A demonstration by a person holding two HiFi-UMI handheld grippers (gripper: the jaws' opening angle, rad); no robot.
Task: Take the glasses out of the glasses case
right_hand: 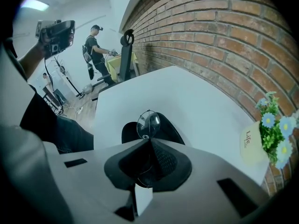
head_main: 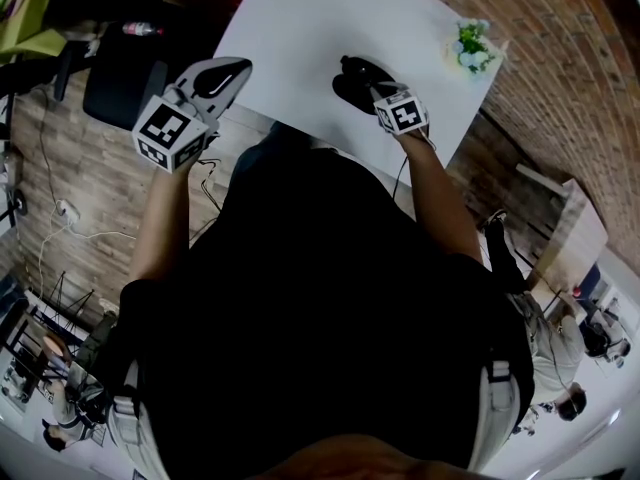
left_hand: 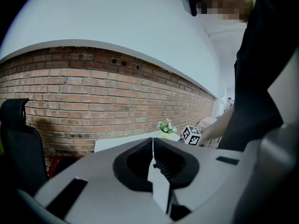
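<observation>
At the left, the left gripper (left_hand: pixel 153 147) is held up in the air off the near edge of the white counter (head_main: pixel 300 28). Its jaws are pressed together with nothing between them, so it does no work at this moment. Further right, in the middle of the counter, lies the dark glasses case (head_main: pixel 348 88), open. Directly over it is the right gripper (right_hand: pixel 149 142), and this one is clenched on the glasses (right_hand: pixel 148 123). The thin wire frame passes between its jaws and one round lens stands up just above the jaw tips, with the case behind it. I cannot tell if the other end of the glasses rests in the case or is already free. In my judgement the step in hand is lifting them out. To do it well, I think the lift should be slow and straight up, because the frame is thin and may turn or slip in such a narrow grasp. If the case rises together with the glasses, the free left gripper could come down and hold it on the counter. At the far right, near the corner, stands a small plant (head_main: pixel 472 46), well apart from all this.
</observation>
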